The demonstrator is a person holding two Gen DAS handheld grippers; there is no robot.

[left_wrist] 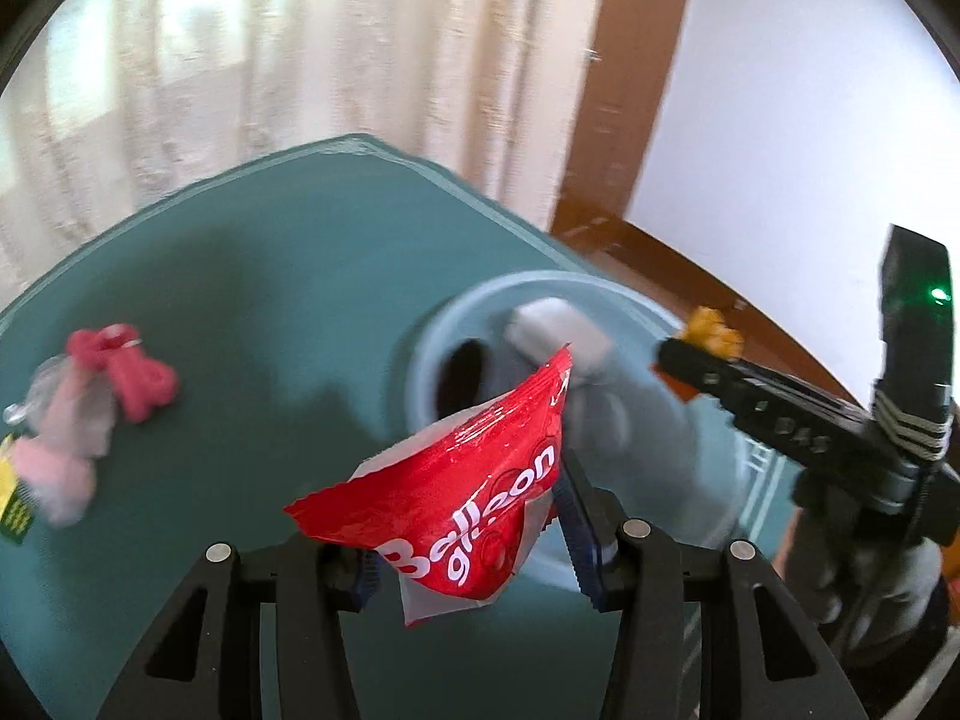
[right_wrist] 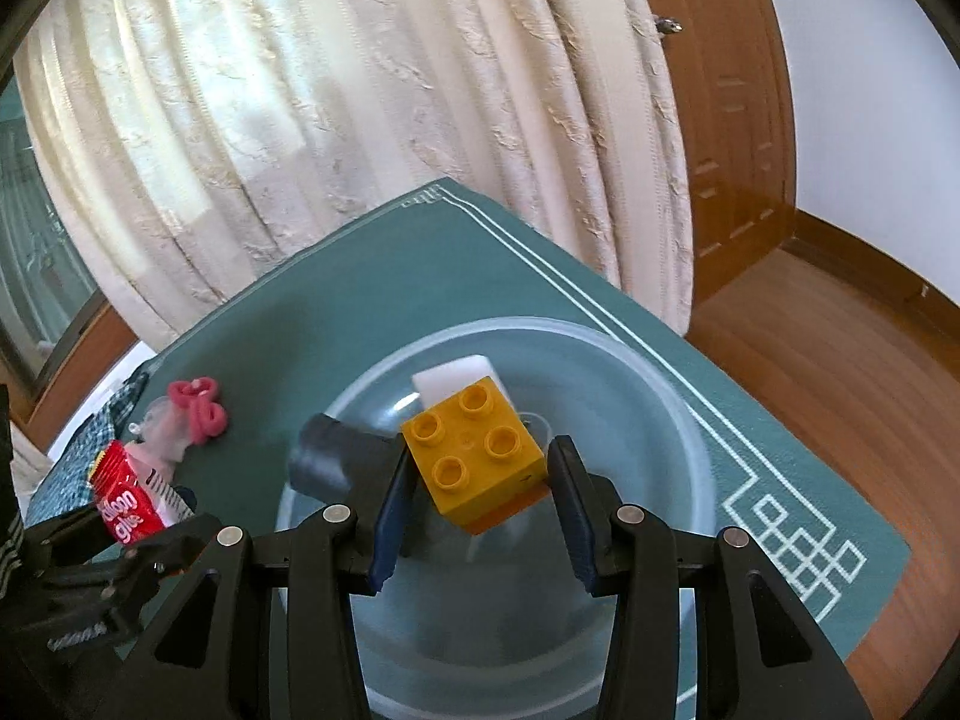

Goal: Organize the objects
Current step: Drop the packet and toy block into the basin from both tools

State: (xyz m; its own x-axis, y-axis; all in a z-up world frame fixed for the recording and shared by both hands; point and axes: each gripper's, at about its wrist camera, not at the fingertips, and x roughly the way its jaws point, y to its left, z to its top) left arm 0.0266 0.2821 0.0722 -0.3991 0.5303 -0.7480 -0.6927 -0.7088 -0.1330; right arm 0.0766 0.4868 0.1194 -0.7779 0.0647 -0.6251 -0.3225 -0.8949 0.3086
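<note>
My left gripper (left_wrist: 474, 534) is shut on a red "Balloon glue" packet (left_wrist: 462, 498) and holds it above the teal mat, just left of the pale blue bowl (left_wrist: 432, 330). My right gripper (right_wrist: 480, 498) holds a yellow toy brick (right_wrist: 474, 450) between its pads, over the bowl (right_wrist: 660, 396). In the bowl lie a white block (right_wrist: 456, 378) and a dark grey cylinder (right_wrist: 327, 456). The right gripper with the brick (left_wrist: 711, 327) also shows at the right of the left wrist view. The packet (right_wrist: 129, 504) shows at the lower left of the right wrist view.
A pink balloon-dog toy (left_wrist: 129, 375) and a pale pink bagged item (left_wrist: 66, 444) lie on the left of the teal mat (left_wrist: 270, 252). Cream curtains hang behind the table. A wooden floor (right_wrist: 810, 372) and door lie to the right.
</note>
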